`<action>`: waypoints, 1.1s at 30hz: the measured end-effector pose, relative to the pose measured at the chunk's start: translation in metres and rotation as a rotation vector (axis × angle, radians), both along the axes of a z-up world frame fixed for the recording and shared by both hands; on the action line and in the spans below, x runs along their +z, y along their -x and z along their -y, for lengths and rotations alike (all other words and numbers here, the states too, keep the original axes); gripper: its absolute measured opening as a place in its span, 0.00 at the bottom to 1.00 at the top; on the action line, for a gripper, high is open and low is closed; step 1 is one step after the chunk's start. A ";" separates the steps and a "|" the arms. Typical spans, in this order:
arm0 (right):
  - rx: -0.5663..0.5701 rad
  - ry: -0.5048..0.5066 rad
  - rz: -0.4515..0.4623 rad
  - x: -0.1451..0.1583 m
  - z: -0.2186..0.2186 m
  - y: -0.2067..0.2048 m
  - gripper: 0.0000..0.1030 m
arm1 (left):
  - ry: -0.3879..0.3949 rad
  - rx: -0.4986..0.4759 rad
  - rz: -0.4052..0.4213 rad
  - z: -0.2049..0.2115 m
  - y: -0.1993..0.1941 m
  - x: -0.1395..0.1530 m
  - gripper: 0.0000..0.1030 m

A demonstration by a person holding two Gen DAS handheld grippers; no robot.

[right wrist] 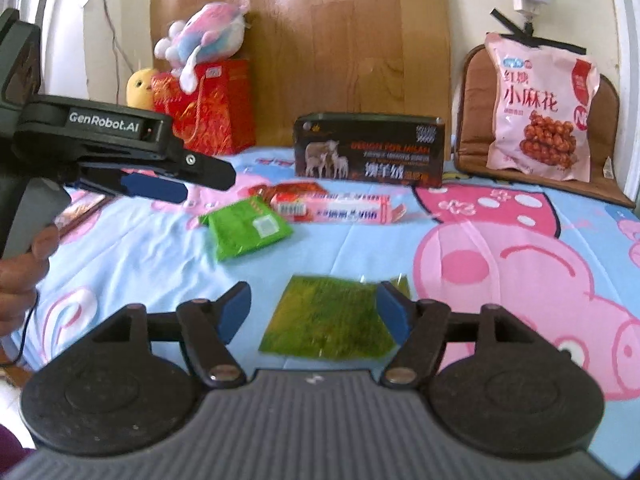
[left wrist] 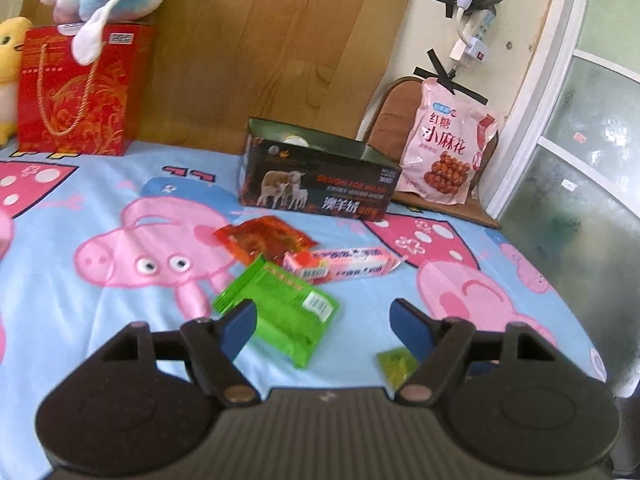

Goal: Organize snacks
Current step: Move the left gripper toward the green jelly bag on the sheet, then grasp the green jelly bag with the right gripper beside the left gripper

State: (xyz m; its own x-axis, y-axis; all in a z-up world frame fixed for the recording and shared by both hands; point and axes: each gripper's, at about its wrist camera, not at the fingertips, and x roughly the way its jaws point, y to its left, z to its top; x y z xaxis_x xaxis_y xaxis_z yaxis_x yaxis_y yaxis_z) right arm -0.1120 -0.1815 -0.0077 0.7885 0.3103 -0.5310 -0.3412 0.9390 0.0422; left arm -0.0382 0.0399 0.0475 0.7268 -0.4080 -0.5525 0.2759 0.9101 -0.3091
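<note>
Right gripper (right wrist: 314, 312), held wide open and empty over the olive packet (right wrist: 328, 320), should be lowered squarely before closing.

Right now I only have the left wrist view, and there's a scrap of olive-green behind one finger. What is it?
Observer: A flat olive-green packet lying on the bedsheet.
Operator: Where is the right hand-held gripper?
Observer: The right hand-held gripper is open, with that packet between its fingers, not clamped.
Operator: Is the left one touching the sheet?
Observer: From the side, the left hand-held gripper appears raised off it, short of the bright green packet.
</note>
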 end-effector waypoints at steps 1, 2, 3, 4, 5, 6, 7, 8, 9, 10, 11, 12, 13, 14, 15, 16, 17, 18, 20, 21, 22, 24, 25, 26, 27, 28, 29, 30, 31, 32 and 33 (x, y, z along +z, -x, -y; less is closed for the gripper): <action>0.013 0.008 -0.015 -0.003 -0.001 0.003 0.75 | 0.001 0.003 0.000 -0.002 0.004 -0.001 0.73; 0.020 0.015 -0.026 -0.006 -0.002 0.005 0.81 | 0.001 0.005 -0.001 -0.004 0.007 -0.002 0.73; 0.024 0.028 -0.036 -0.010 -0.003 0.006 0.84 | -0.001 0.007 -0.003 -0.006 0.011 -0.003 0.73; 0.027 0.061 -0.045 -0.016 -0.007 0.007 0.86 | -0.002 0.007 -0.003 -0.006 0.013 -0.003 0.73; 0.022 0.104 -0.022 -0.020 -0.011 0.010 0.87 | -0.003 0.006 -0.006 -0.007 0.015 -0.005 0.73; 0.020 0.124 0.007 -0.021 -0.013 0.012 0.87 | -0.002 0.002 -0.012 -0.007 0.016 -0.006 0.73; 0.004 0.121 0.007 -0.020 -0.012 0.010 0.85 | 0.005 -0.006 -0.024 -0.006 0.017 -0.008 0.73; -0.034 0.111 0.002 -0.019 -0.009 0.005 0.84 | 0.013 -0.015 -0.036 -0.004 0.016 -0.010 0.73; -0.069 0.096 -0.008 -0.019 -0.004 -0.001 0.84 | 0.022 -0.027 -0.050 -0.002 0.016 -0.013 0.73; -0.113 0.081 -0.015 -0.018 0.002 -0.006 0.84 | 0.028 -0.043 -0.061 0.002 0.016 -0.015 0.73; -0.129 0.070 -0.013 -0.017 0.006 -0.007 0.84 | 0.029 -0.058 -0.068 0.006 0.016 -0.016 0.73; -0.126 0.058 -0.013 -0.016 0.010 -0.007 0.84 | 0.030 -0.079 -0.076 0.012 0.014 -0.017 0.73; -0.114 0.045 -0.012 -0.014 0.012 -0.005 0.84 | 0.034 -0.098 -0.084 0.018 0.013 -0.019 0.73; -0.105 0.047 -0.003 -0.013 0.013 -0.003 0.84 | 0.040 -0.126 -0.094 0.025 0.010 -0.019 0.73; -0.099 0.061 0.007 -0.013 0.012 -0.001 0.84 | 0.048 -0.151 -0.105 0.031 0.008 -0.019 0.73; -0.095 0.092 0.024 -0.012 0.011 0.002 0.84 | 0.055 -0.178 -0.118 0.038 0.005 -0.020 0.73; -0.098 0.114 0.035 -0.013 0.011 0.003 0.84 | 0.056 -0.201 -0.128 0.045 0.002 -0.021 0.73; -0.103 0.129 0.041 -0.014 0.013 0.004 0.85 | 0.052 -0.221 -0.140 0.052 -0.002 -0.023 0.73; -0.118 0.124 0.019 -0.016 0.021 0.001 0.85 | 0.040 -0.238 -0.184 0.066 -0.013 -0.031 0.73; -0.133 0.117 0.001 -0.018 0.026 -0.002 0.85 | 0.042 -0.247 -0.217 0.072 -0.020 -0.036 0.73; -0.142 0.097 -0.011 -0.019 0.031 -0.004 0.87 | 0.048 -0.249 -0.204 0.076 -0.022 -0.037 0.79; -0.146 0.047 -0.028 -0.019 0.040 -0.009 0.87 | 0.037 -0.267 -0.203 0.086 -0.025 -0.037 0.79; -0.137 0.049 -0.027 -0.019 0.040 -0.011 0.85 | 0.036 -0.283 -0.199 0.091 -0.026 -0.038 0.76; -0.120 0.048 -0.018 -0.020 0.038 -0.013 0.76 | 0.038 -0.307 -0.195 0.097 -0.027 -0.039 0.74; -0.099 0.039 -0.011 -0.020 0.036 -0.014 0.70 | 0.012 -0.296 -0.175 0.103 -0.026 -0.039 0.73; -0.093 0.042 -0.004 -0.020 0.031 -0.016 0.64 | -0.015 -0.291 -0.158 0.108 -0.026 -0.039 0.71; -0.095 0.051 0.004 -0.020 0.028 -0.017 0.58 | -0.042 -0.284 -0.143 0.111 -0.025 -0.039 0.67; -0.096 0.054 0.011 -0.019 0.026 -0.018 0.56 | -0.063 -0.275 -0.132 0.113 -0.025 -0.038 0.64; -0.106 0.049 0.017 -0.019 0.026 -0.019 0.53 | -0.068 -0.270 -0.128 0.112 -0.025 -0.037 0.59; -0.112 0.044 0.019 -0.019 0.027 -0.020 0.51 | -0.058 -0.267 -0.128 0.110 -0.026 -0.036 0.53; -0.117 0.037 0.022 -0.018 0.027 -0.021 0.50 | -0.038 -0.270 -0.129 0.108 -0.026 -0.033 0.51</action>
